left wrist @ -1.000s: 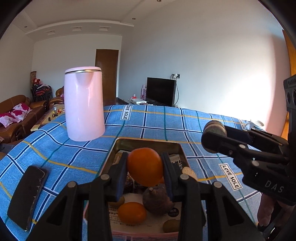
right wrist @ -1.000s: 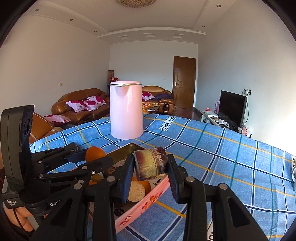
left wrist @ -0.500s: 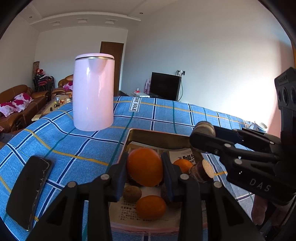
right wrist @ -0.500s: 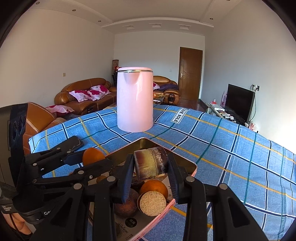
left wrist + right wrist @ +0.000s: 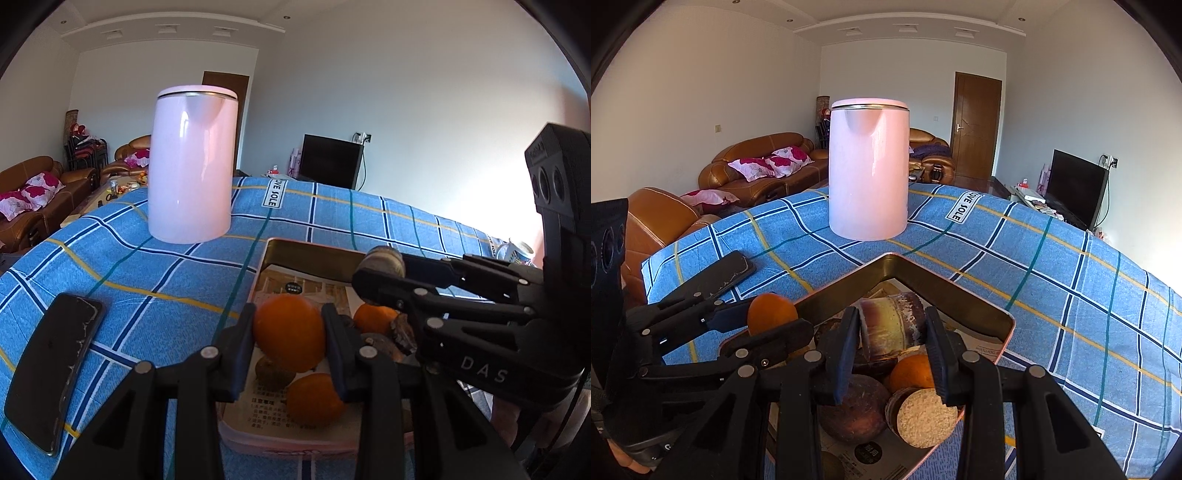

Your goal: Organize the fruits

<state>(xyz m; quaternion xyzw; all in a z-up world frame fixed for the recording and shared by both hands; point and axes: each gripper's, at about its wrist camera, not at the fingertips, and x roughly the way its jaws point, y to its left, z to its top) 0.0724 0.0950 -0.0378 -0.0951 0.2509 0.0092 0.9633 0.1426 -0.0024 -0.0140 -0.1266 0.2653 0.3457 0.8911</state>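
My left gripper (image 5: 290,334) is shut on an orange (image 5: 289,331) and holds it above the pink fruit tin (image 5: 306,254). My right gripper (image 5: 892,328) is shut on a brown sugarcane piece (image 5: 892,328) above the same tin (image 5: 923,278). The tin is lined with printed paper and holds more oranges (image 5: 316,398), dark round fruits (image 5: 851,411) and a cut cane piece (image 5: 927,417). Each gripper shows in the other's view: the right gripper (image 5: 382,264) at the right, the left gripper (image 5: 772,314) at the left.
A tall pink kettle (image 5: 192,164) stands on the blue checked tablecloth (image 5: 155,280) behind the tin. A black phone (image 5: 51,373) lies on the cloth at the left. Sofas (image 5: 757,166), a door and a television (image 5: 1075,184) are in the room beyond.
Both grippers have moved forward over the tin toward the kettle and lower, each still holding its fruit. The kettle looms larger in both views.
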